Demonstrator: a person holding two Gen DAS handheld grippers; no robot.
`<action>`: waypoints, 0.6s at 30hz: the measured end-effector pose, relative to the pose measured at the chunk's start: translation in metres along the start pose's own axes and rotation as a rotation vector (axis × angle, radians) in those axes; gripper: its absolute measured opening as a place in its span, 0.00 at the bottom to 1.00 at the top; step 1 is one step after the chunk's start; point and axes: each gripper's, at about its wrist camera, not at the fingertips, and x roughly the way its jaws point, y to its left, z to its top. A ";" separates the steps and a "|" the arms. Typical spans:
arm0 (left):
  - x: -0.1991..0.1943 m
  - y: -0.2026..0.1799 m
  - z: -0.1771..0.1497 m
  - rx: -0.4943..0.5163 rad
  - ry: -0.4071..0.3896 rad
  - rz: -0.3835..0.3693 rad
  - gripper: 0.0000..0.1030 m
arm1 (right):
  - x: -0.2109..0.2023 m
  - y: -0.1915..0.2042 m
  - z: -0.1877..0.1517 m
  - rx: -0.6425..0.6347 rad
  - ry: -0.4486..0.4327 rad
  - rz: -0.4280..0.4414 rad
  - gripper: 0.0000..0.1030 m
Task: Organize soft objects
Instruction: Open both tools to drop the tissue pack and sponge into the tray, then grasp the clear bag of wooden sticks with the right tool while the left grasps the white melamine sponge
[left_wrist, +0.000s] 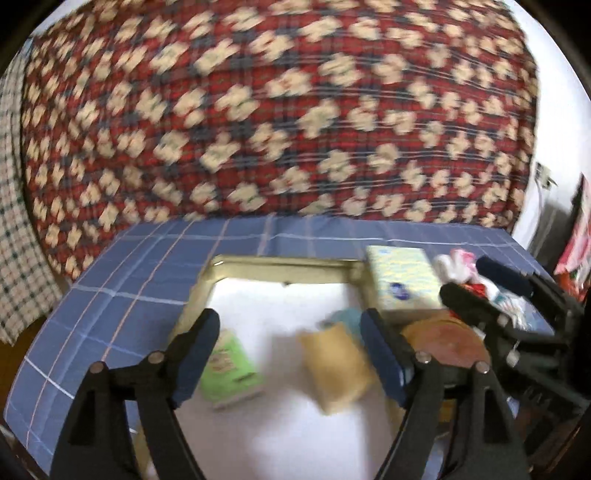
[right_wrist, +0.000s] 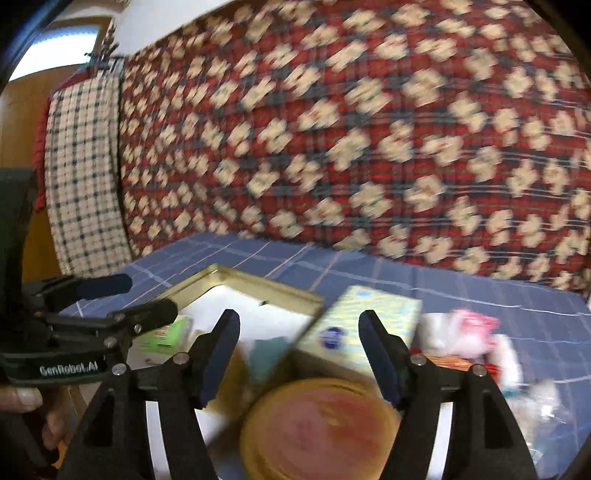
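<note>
Both tongs, left tongs (left_wrist: 288, 354) and right tongs (right_wrist: 299, 354), wide and empty; round flat pink-and-tan cushion (right_wrist: 317, 428) just below right.

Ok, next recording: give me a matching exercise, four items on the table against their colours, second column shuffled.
Items:
1. small packet lying in the tray
2. flat pouch in the tray
3. round disc near the right tongs
4. tray rim

Colours:
A. gold
B. reddish-brown with a tan edge
C. light green
D. tan

Pairs: 1-C, 2-D, 3-B, 4-A
</note>
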 end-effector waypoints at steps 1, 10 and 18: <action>-0.004 -0.012 -0.001 0.020 -0.019 -0.018 0.79 | -0.013 -0.011 -0.003 0.014 -0.023 -0.019 0.67; -0.002 -0.112 -0.013 0.147 -0.021 -0.175 0.79 | -0.074 -0.122 -0.038 0.158 -0.041 -0.287 0.67; 0.020 -0.182 -0.024 0.247 0.031 -0.208 0.79 | -0.073 -0.179 -0.066 0.270 0.072 -0.335 0.67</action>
